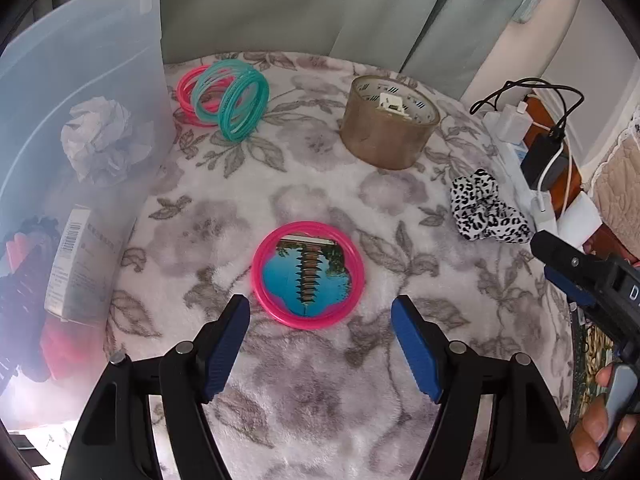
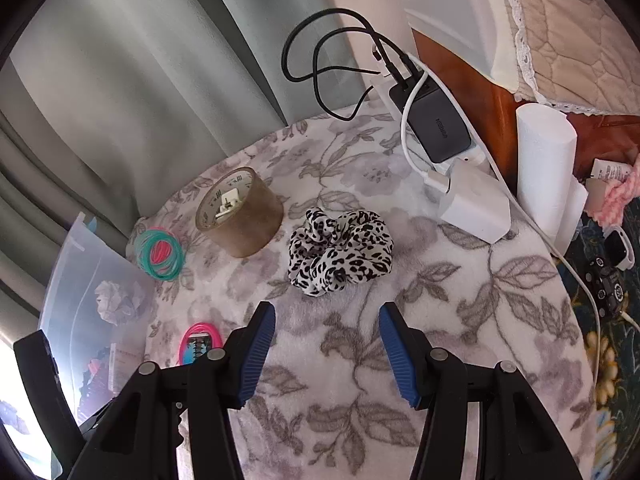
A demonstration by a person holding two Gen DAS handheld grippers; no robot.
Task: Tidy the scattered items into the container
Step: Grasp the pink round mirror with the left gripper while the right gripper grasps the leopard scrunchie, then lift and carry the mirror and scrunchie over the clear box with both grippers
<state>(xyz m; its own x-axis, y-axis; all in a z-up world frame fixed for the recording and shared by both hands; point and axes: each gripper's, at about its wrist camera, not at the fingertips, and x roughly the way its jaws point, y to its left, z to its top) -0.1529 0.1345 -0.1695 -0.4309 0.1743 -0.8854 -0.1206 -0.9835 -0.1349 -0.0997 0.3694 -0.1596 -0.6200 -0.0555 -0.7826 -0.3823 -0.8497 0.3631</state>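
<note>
Pink-rimmed mirror (image 1: 308,276) lies flat mid-desk, just ahead of my left tool (image 1: 320,344), released wide to straddle its rim; my right tool (image 2: 327,350), also released, faces the scrunchie (image 2: 340,250); the container (image 1: 80,80) waits at the desk's left edge

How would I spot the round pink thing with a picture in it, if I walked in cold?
Start at the flowered blanket and the clear plastic container at its left edge. Beside the container's near end lies a flat pink-rimmed disc, alone. Unlike the loose pink and teal bangles farther back, it frames a blue pagoda picture.
</note>
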